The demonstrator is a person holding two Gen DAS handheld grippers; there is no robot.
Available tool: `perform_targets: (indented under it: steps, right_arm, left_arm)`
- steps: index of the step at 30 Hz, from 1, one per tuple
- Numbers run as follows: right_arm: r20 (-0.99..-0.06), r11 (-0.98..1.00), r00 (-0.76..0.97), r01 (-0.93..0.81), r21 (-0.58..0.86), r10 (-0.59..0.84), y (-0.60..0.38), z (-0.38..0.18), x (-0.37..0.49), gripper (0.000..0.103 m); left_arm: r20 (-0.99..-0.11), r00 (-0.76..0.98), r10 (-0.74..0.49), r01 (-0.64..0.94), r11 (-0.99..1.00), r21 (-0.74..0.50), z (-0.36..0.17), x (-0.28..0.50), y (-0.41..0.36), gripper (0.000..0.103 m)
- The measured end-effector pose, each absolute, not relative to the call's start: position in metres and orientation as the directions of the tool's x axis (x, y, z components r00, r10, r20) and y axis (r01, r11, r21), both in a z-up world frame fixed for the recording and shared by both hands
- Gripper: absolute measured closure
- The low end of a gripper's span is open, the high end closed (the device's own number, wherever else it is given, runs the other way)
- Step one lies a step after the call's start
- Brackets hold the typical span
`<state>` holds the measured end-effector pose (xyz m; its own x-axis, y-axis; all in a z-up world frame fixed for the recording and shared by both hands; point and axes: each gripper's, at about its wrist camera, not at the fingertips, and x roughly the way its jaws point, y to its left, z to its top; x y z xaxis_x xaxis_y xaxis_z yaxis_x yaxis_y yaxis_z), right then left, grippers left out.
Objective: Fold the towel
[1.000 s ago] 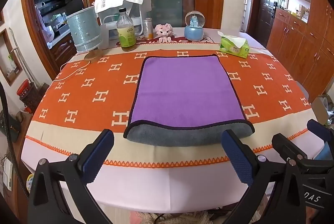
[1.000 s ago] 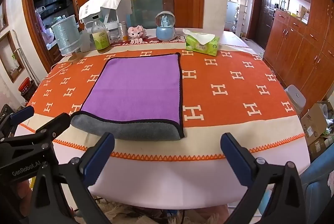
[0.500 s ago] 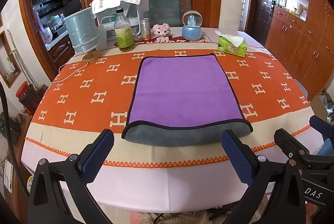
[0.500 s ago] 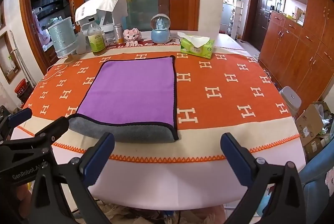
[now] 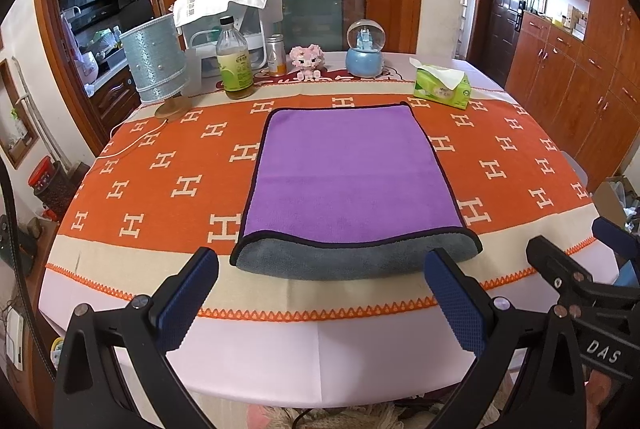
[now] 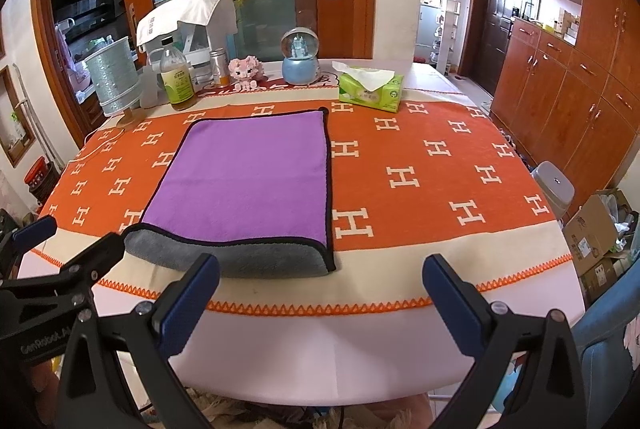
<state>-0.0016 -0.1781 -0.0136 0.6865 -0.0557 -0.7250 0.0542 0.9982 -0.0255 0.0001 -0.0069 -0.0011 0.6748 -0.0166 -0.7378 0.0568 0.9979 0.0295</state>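
While the purple towel (image 5: pixel 348 173) lay folded over on the orange tablecloth (image 5: pixel 160 165), its grey underside bulging at the near edge, both tools hung back off the table's near side. The left gripper (image 5: pixel 320 293) stood wide open, gripping nothing, the towel's near fold between its blue pads but beyond them. The right gripper (image 6: pixel 320 293) gaped just as wide and empty, the towel ahead to its left. A tissue box (image 6: pixel 370 91) sat past the towel's far right corner.
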Motion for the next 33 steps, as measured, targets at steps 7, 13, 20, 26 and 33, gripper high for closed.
perform_targets:
  steps: [7,13,20,26,33]
  right_arm:
    - [-0.725,0.998,0.687,0.056,-0.023,-0.056,-0.1795,-0.0152,-0.0009,0.001]
    - [-0.727,0.998,0.685,0.057,-0.021,-0.054,-0.1790,-0.0157,-0.0010,0.001]
    - [-0.725,0.998,0.686,0.057,-0.021,-0.054,-0.1788,-0.0163,-0.0016,0.001]
    - [-0.725,0.998,0.686,0.057,-0.020,-0.054,-0.1786,-0.0169,-0.0017,0.001]
    - [-0.725,0.998,0.687,0.057,-0.019,-0.053,-0.1786,-0.0170,-0.0022,0.001]
  left_arm:
    - [-0.739,0.674,-0.018,0.058,0.998,0.029,-0.0018,0.0002,-0.0076,0.001]
    - [-0.742,0.670,-0.022,0.059,0.998,0.023,-0.0045,-0.0009,-0.0067,0.001]
    - [-0.744,0.668,-0.027,0.059,0.998,0.016,-0.0068,-0.0030,-0.0046,0.001]
    - [-0.745,0.667,-0.026,0.058,0.998,0.017,-0.0065,-0.0028,-0.0049,0.001]
    - [-0.745,0.667,-0.025,0.057,0.998,0.018,-0.0064,-0.0027,-0.0053,0.001]
